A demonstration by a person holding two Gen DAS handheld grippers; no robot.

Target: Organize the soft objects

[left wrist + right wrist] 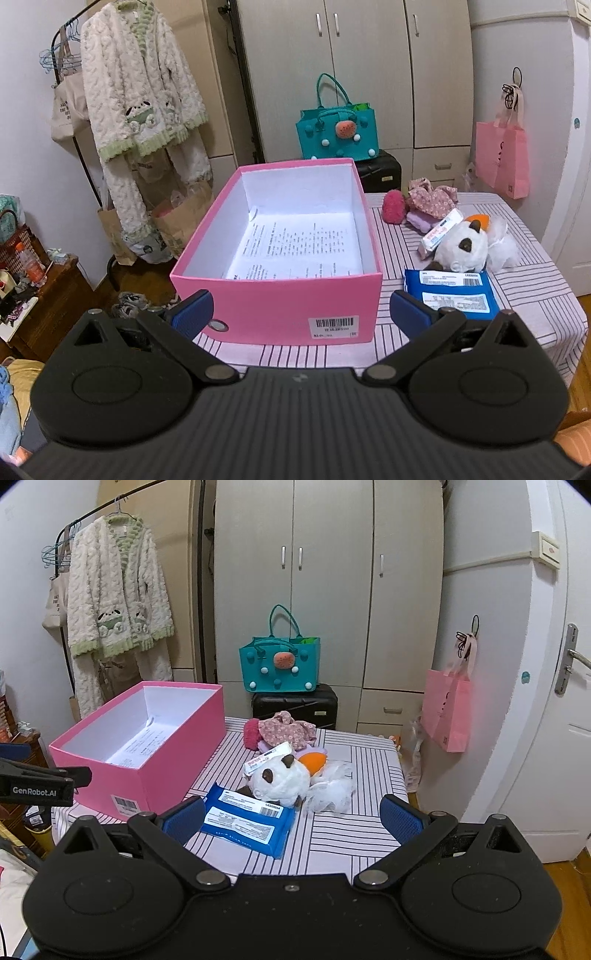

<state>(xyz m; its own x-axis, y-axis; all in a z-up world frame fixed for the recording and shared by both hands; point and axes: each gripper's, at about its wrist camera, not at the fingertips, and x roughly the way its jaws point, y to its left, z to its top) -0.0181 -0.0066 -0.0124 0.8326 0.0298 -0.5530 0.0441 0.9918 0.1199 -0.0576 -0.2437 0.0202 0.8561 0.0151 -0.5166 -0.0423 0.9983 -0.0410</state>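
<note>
Nothing soft lay in the pink box [280,306] yet; plush toy [280,782], blue pack [247,823] and floral cloth [288,731] waited right of it, left gripper [301,314] and right gripper [291,818] spread wide, empty.

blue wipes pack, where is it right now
The blue wipes pack lies flat on the striped tablecloth, right of the pink box, just in front of the white plush toy.

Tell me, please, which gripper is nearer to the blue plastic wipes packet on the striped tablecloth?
Right. The right gripper hangs open directly over the blue plastic wipes packet. The left gripper faces the pink cardboard box, with the packet off to its right.
</note>
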